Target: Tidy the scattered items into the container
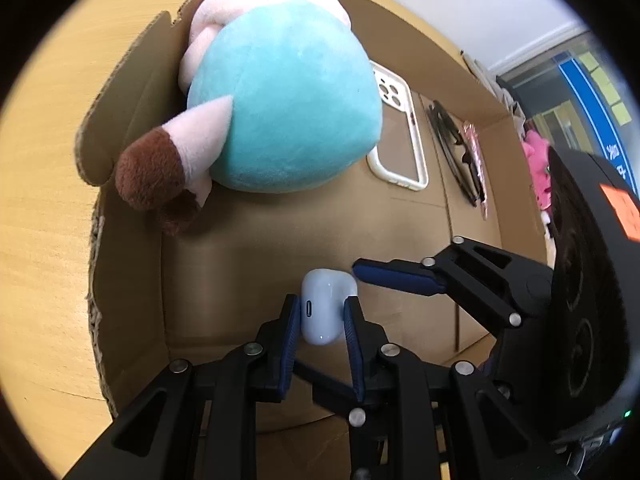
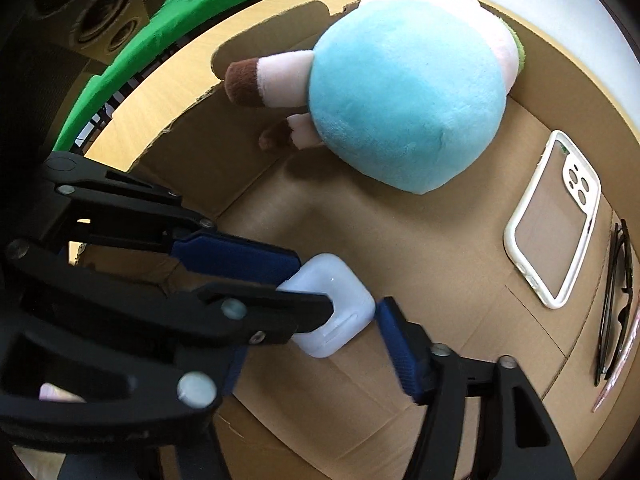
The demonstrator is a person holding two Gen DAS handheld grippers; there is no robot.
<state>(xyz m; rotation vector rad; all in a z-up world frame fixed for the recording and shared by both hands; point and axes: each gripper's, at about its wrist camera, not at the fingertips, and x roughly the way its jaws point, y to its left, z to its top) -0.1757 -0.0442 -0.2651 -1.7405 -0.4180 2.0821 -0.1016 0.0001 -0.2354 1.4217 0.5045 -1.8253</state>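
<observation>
Pale-blue earbud case (image 1: 326, 308) clamped in left gripper (image 1: 322, 316); right gripper (image 2: 340, 320) spread.

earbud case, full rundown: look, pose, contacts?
The earbud case is a small rounded box in pale blue-white, glossy like hard plastic. One end shows a charging port slot, and a lid seam runs along one side. It looks closed. The left gripper clamps it between blue ribbed fingers, over the floor of the cardboard box. A finger of the right gripper lies right by its top corner; contact can't be told.
</observation>
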